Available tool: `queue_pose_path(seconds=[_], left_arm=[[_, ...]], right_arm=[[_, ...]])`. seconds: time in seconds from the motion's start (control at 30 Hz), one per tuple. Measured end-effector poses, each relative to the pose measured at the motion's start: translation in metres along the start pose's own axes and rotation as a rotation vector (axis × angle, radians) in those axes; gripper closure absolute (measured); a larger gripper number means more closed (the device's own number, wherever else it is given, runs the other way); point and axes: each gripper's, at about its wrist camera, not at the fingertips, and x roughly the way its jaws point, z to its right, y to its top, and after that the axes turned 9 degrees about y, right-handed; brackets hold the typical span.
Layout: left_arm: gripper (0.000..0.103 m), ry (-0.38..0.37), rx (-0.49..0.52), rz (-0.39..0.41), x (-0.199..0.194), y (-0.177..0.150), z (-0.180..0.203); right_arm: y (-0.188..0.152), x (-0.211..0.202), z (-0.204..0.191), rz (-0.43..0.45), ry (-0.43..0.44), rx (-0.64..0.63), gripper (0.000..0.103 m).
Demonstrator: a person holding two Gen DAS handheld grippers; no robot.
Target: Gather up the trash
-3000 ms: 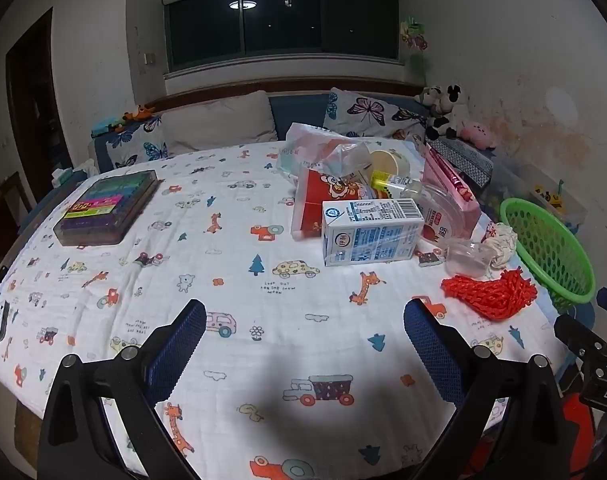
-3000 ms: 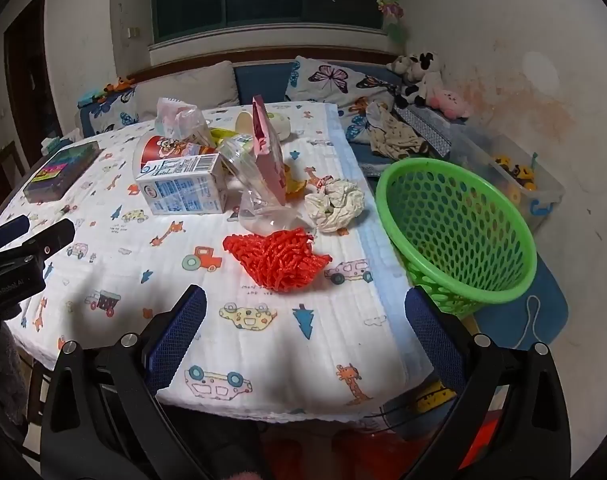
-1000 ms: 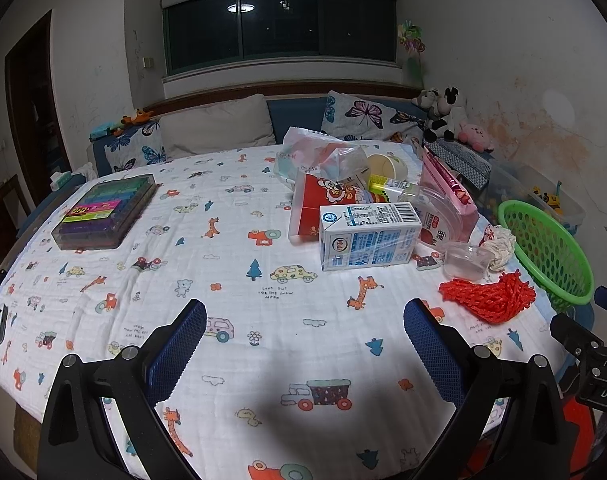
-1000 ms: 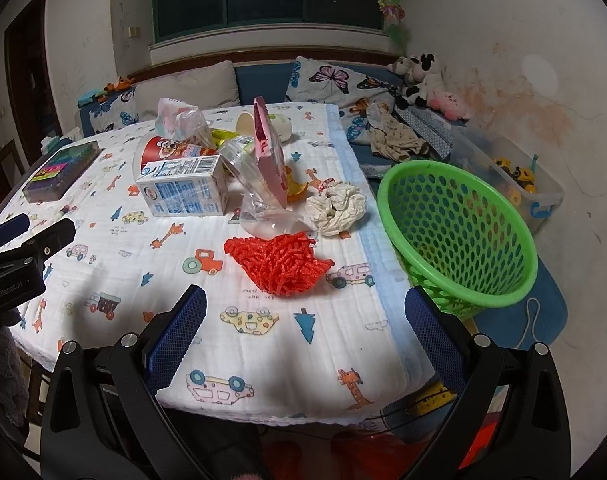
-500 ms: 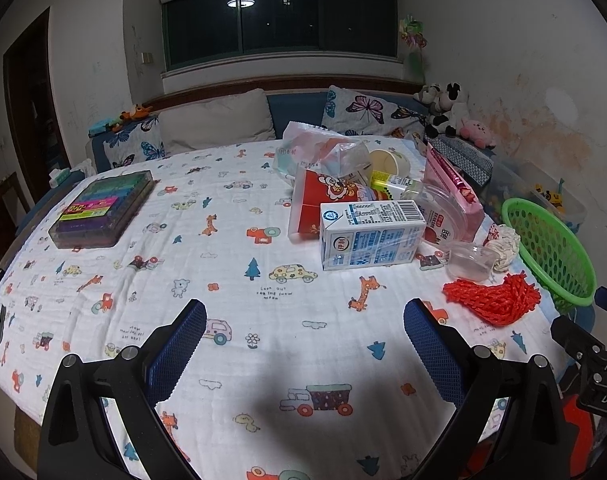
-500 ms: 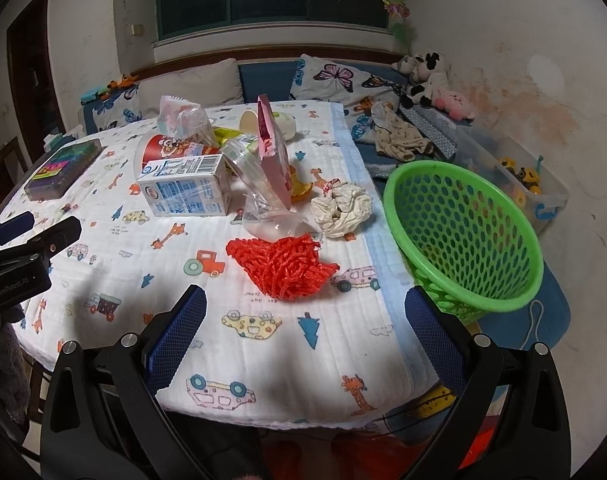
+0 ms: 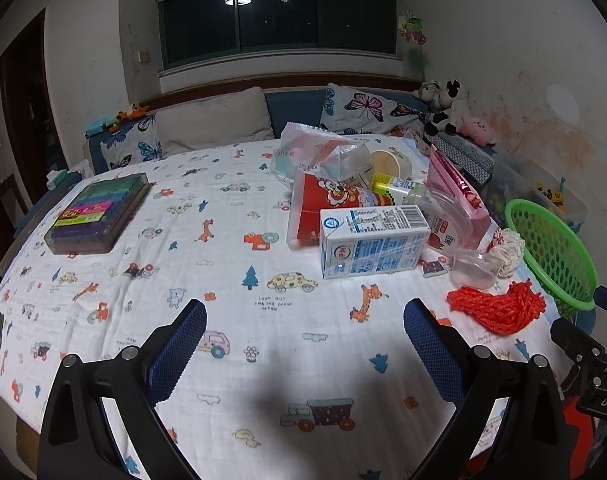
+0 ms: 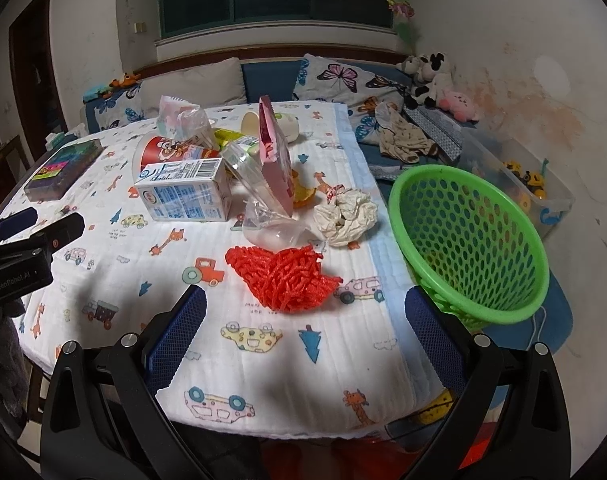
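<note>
Trash lies on the cartoon-print cloth: a blue-white milk carton (image 7: 373, 246) (image 8: 185, 191), a red cup (image 7: 323, 204), a red mesh net (image 8: 281, 276) (image 7: 499, 308), a crumpled paper ball (image 8: 347, 216), a pink packet (image 8: 273, 156) and clear plastic (image 8: 269, 228). A green basket (image 8: 469, 236) (image 7: 551, 252) stands at the table's right edge. My left gripper (image 7: 303, 340) is open and empty, in front of the carton. My right gripper (image 8: 303, 328) is open and empty, just in front of the red net.
A box of coloured pens (image 7: 97, 212) lies at the far left. Behind the table is a sofa with butterfly pillows (image 7: 367, 110) and plush toys (image 8: 427, 76). A clear bin of toys (image 8: 535, 188) sits beyond the basket. The left gripper's body (image 8: 19, 256) shows at the right wrist view's left edge.
Both grippers have drifted slightly; the right one has moved a little closer to the red net. Nothing was taken hold of.
</note>
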Motion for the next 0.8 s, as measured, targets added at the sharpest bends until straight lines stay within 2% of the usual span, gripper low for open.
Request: queue_pose_path(seconds=[0.53, 0.8], left_arm=[[0.007, -0.004, 0.015, 0.002, 0.014, 0.019, 0.004], [0.007, -0.019, 0.047, -0.02, 0.03, 0.025, 0.006]], right_arm=[[0.011, 0.016, 0.004, -0.015, 0.017, -0.04, 0.005], [0.01, 0.034, 0.01, -0.043, 0.072, -0.048, 0.008]])
